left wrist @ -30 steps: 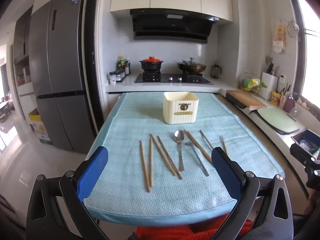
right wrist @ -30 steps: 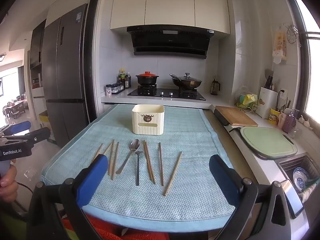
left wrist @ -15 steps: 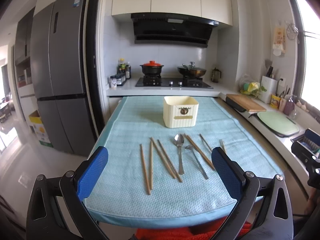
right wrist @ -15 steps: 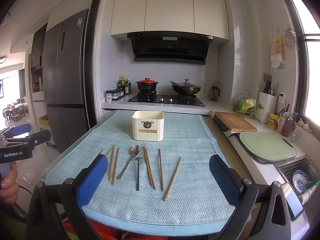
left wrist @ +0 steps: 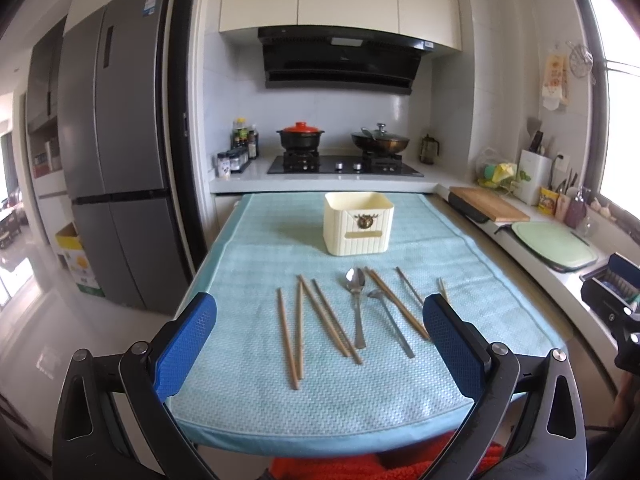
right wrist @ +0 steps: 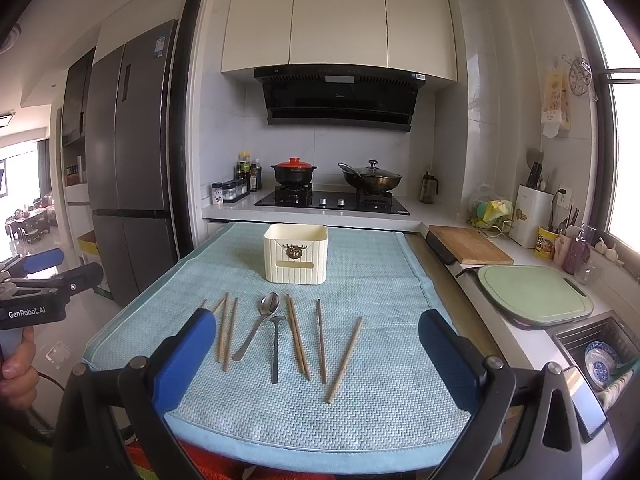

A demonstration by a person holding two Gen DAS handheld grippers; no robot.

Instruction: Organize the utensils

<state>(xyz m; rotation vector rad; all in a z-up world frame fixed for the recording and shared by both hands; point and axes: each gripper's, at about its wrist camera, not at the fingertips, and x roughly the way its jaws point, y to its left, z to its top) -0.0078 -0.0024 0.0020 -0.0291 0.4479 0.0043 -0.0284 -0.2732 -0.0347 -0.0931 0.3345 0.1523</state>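
Note:
Several wooden chopsticks lie spread on a light blue mat. Among them rest a large metal spoon and a small metal spoon. Behind them stands a cream utensil holder, upright, its inside hidden. My left gripper hovers open near the mat's front edge, nothing between its blue pads. Held the same way, my right gripper is open and empty. The left gripper also shows at the far left of the right wrist view, held by a hand.
A tall grey fridge stands left of the table. Behind the mat is a stove with a red-lidded pot and a wok. To the right run a wooden board, a green board and a sink with dishes.
Both grippers have tilted or risen slightly, so the table sits lower in each view. The utensils and holder have not moved. Both grippers stay open.

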